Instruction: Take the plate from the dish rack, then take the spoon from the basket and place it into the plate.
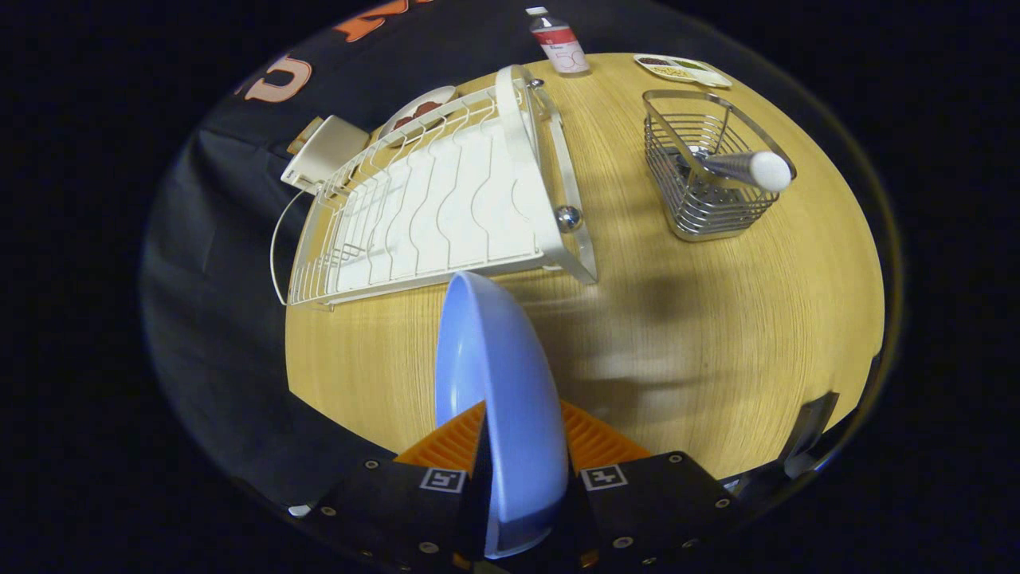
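I am gripping the blue plate [498,375] on edge, my gripper [522,446] clamped with one finger on each face, holding it above the wooden table [717,319]. Just beyond it the white dish rack [430,207] is sitting to the far left. Far right, the wire basket [701,175] is holding the spoon [745,169], handle leaning out. A bottle [559,44] and small dish [681,70] are standing farthest off.

The spoon's [741,167] bowl is hidden down inside the wire basket [705,199].
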Action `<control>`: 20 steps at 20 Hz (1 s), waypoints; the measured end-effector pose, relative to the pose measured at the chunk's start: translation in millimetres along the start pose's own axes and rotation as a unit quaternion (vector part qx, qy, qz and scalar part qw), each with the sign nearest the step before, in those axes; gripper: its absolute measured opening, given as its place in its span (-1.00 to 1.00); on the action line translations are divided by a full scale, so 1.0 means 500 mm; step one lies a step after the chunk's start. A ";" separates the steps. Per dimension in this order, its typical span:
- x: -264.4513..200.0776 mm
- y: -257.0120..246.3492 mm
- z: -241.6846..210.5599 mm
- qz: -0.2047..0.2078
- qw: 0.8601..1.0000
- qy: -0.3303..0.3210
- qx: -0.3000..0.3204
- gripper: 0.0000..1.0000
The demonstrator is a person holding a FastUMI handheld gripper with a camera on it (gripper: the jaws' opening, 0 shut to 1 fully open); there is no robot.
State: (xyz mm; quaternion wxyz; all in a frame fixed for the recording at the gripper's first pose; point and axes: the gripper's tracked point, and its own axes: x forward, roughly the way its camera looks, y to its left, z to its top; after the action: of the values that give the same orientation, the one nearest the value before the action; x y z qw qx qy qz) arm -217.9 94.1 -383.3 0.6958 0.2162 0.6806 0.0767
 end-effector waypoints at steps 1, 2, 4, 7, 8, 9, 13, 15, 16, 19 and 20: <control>0.002 -0.008 -0.002 -0.005 1.000 0.000 0.003 -0.16; 0.005 -0.019 -0.004 -0.011 1.000 -0.001 0.002 -0.07; 0.012 -0.038 -0.008 -0.021 1.000 0.001 0.005 0.08; 0.023 -0.061 -0.011 -0.031 0.999 0.001 0.020 0.32; 0.026 -0.066 -0.009 -0.036 0.999 -0.001 0.020 0.37; 0.029 -0.072 -0.011 -0.040 0.999 -0.002 0.018 0.46; 0.023 -0.105 0.004 -0.071 0.997 -0.021 0.002 0.56; 0.013 -0.109 0.017 -0.067 0.997 -0.036 0.004 0.57; 0.006 -0.106 0.022 -0.059 0.997 -0.043 0.010 0.57; -0.031 -0.116 0.059 -0.056 0.994 -0.099 0.008 0.58; -0.047 -0.124 0.075 -0.062 0.990 -0.123 0.000 0.58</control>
State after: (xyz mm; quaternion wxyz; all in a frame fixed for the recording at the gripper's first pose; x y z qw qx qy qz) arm -194.0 21.6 -387.8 0.7776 0.1817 0.6020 0.0060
